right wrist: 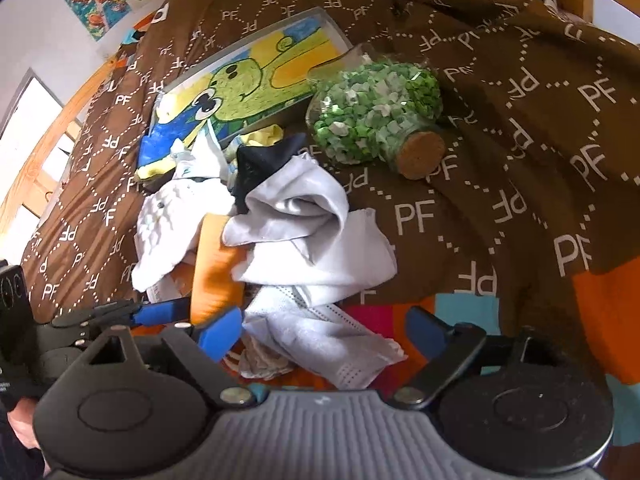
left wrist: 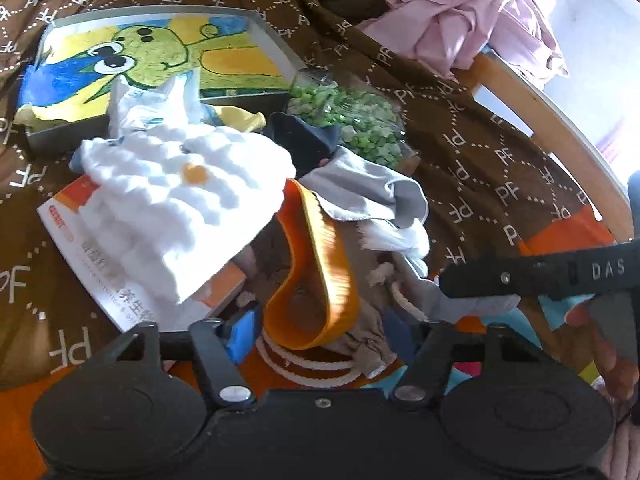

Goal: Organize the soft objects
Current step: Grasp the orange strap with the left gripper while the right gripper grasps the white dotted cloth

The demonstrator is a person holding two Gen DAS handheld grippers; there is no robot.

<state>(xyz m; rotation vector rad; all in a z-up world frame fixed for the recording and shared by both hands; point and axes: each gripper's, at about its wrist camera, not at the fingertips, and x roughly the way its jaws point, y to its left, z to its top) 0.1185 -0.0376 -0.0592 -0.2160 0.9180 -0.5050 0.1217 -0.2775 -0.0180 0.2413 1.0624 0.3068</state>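
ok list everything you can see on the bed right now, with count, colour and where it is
blanket: one, brown with white PF lettering, spread under everything
framed picture: one, yellow, green and blue cartoon, at the back left
jar: one, clear, full of green and white bits, cork stopper, on its side right of the picture
fluffy cloth: one, white, on top of the box
box: one, white and orange, flat under the fluffy cloth
grey cloth: one, crumpled mid-pile
dark cloth: one, navy, behind the grey cloth
orange band: one, looped, front of the pile
pink fabric: one heap, back right
left gripper: blue fingers either side of the band
right gripper: fingers wide apart over the white cloths
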